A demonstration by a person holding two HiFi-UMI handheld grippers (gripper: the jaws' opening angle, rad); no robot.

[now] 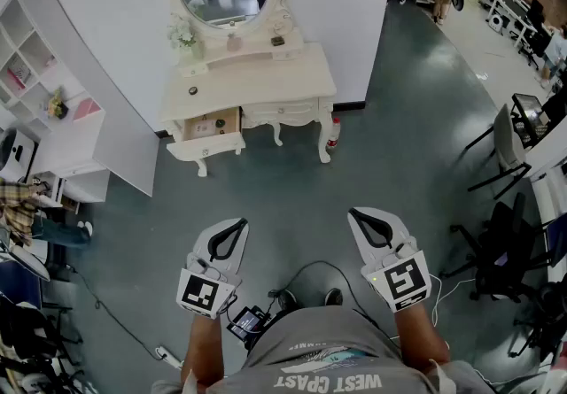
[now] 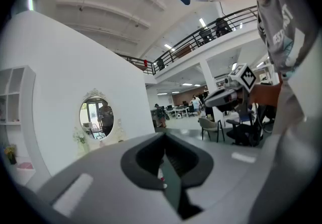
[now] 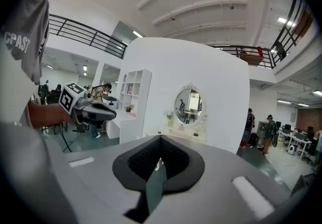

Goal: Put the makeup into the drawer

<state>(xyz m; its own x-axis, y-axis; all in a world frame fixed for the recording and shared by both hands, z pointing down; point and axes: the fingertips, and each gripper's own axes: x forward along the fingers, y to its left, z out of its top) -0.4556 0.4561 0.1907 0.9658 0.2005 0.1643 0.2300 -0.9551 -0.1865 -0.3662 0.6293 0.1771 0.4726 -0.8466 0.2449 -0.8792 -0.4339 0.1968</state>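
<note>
Left gripper (image 1: 240, 223) and right gripper (image 1: 353, 212) held well short of the dressing table (image 1: 257, 87); both jaws together, nothing between; table's drawer (image 1: 211, 127) pulled open.

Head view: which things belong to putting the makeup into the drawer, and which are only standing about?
Belong to the job: white carved dressing table; its open drawer; small dark items on its top, probably makeup; left gripper, right gripper, both shut, empty.
Just standing about: white shelf unit; black office chairs; red-capped bottle on the floor.
</note>
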